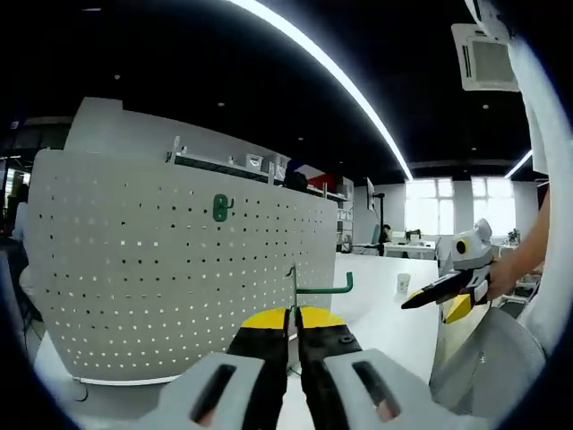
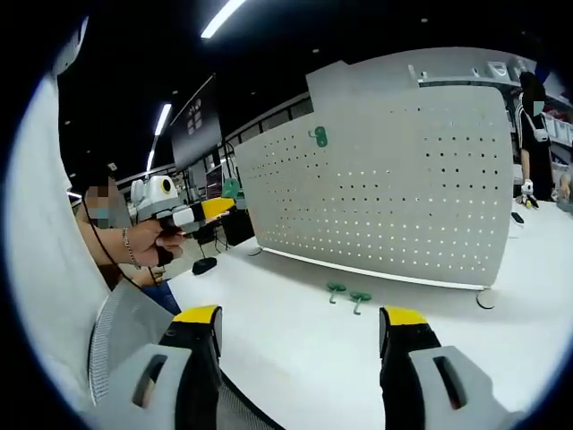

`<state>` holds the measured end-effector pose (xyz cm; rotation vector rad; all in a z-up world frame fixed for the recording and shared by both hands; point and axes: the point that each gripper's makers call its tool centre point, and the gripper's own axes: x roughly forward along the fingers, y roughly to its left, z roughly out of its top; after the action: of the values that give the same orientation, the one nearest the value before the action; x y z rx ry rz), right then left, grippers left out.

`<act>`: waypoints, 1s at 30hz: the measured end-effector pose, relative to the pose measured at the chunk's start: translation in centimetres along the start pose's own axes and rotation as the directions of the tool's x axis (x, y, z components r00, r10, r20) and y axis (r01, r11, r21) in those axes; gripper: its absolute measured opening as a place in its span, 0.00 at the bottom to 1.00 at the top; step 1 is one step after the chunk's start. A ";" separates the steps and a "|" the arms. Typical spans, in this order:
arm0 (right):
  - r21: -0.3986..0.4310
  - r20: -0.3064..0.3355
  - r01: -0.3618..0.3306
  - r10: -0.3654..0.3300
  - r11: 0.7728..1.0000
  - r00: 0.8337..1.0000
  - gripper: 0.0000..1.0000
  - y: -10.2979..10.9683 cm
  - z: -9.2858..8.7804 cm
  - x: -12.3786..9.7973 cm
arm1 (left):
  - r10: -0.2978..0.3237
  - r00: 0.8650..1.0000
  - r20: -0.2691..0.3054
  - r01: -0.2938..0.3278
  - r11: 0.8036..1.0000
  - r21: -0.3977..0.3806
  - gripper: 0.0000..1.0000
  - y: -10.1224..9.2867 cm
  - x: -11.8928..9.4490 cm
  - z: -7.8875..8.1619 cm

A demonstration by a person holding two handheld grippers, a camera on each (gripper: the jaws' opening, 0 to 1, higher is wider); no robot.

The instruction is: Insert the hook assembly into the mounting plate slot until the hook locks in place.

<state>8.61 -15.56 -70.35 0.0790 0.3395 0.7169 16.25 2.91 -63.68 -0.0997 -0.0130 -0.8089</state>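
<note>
A white perforated mounting plate (image 1: pixel 179 269) stands upright on the table, with one green hook (image 1: pixel 220 207) fixed near its top. My left gripper (image 1: pixel 293 315) is shut on a green hook assembly (image 1: pixel 322 288), whose arm points right, a short way in front of the plate's right part. In the right gripper view the plate (image 2: pixel 403 179) carries that mounted hook (image 2: pixel 319 136), and my left gripper (image 2: pixel 215 209) is held up left of the plate's edge. My right gripper (image 2: pixel 302 336) stands open and holds nothing, low over the table.
Two spare green hooks (image 2: pixel 337 288) (image 2: pixel 359 297) lie on the white table (image 2: pixel 269 340) in front of the plate. A person's hand holds my right gripper (image 1: pixel 439 291) at the right. Shelves and desks stand behind the plate.
</note>
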 end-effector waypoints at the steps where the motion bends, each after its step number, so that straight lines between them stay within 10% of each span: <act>1: 0.002 0.001 0.000 0.000 1.000 1.000 0.69 0.0 0.0 0.0 | 0.004 1.000 0.004 -0.004 1.000 0.003 0.02 0.0 0.0 0.1; 13: 0.001 0.011 0.008 -0.008 1.000 1.000 0.68 -0.1 0.2 0.1 | 0.013 1.000 0.000 -0.013 1.000 -0.003 0.02 0.0 0.0 0.0; 21: -0.002 0.220 -0.030 0.030 1.000 0.975 0.70 0.9 4.2 -0.5 | 0.012 1.000 -0.007 -0.012 1.000 -0.001 0.02 -0.1 0.2 -0.2; 30: 0.000 0.233 -0.044 0.043 0.999 0.972 0.68 1.3 4.7 -0.4 | 0.011 1.000 -0.008 -0.011 1.000 -0.004 0.02 -0.5 0.5 -0.1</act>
<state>9.08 -14.66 -65.61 0.1750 0.1150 0.7417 16.28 2.18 -63.74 -0.1004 -0.0030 -0.7983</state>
